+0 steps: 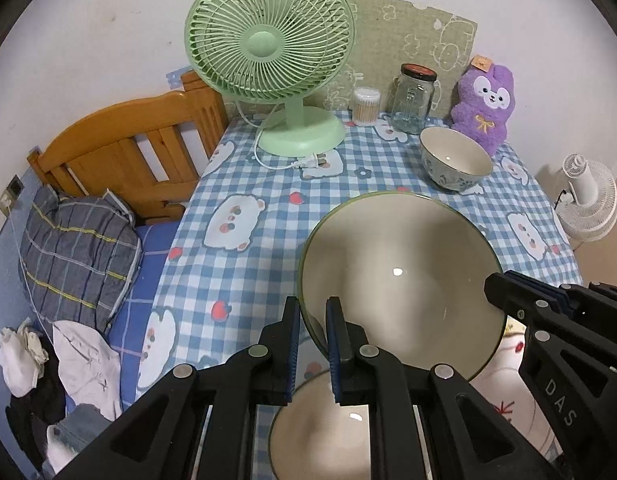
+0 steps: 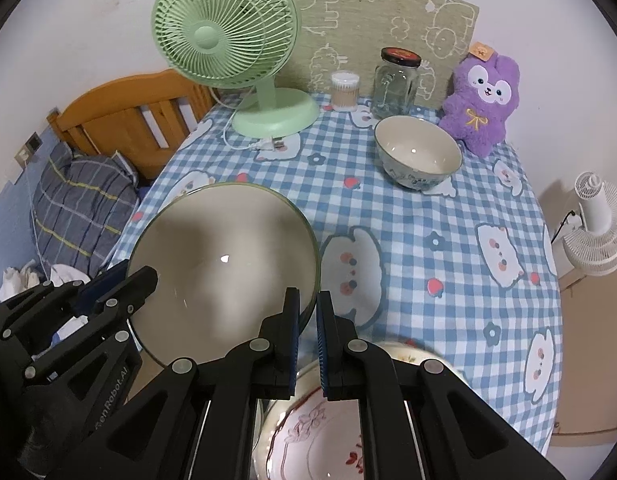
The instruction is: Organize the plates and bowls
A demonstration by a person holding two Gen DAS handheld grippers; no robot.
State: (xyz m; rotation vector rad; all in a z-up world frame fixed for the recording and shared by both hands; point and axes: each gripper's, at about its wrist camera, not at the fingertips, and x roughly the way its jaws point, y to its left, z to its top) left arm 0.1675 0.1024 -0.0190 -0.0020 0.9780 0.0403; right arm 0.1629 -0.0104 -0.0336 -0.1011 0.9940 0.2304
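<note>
A large beige bowl (image 1: 400, 272) (image 2: 224, 264) with a green rim hangs tilted above the checked tablecloth, held from both sides. My left gripper (image 1: 312, 304) (image 2: 144, 276) is shut on its left rim. My right gripper (image 2: 308, 294) (image 1: 494, 284) is shut on the opposite rim. Below the held bowl, near the table's front edge, sit a second beige bowl (image 1: 320, 432) and a white plate with red flowers (image 2: 320, 432) (image 1: 504, 400), both partly hidden by the grippers. A smaller bowl with a blue pattern (image 1: 456, 160) (image 2: 418, 152) stands upright at the back right.
Along the table's back edge stand a green desk fan (image 1: 268, 40) with its cord and plug, a cotton swab tub (image 1: 365, 106), a glass jar (image 1: 413, 98) and a purple plush toy (image 1: 486, 106). A bed with a wooden headboard (image 1: 128, 152) lies left; a white fan (image 1: 588, 196) is at the right.
</note>
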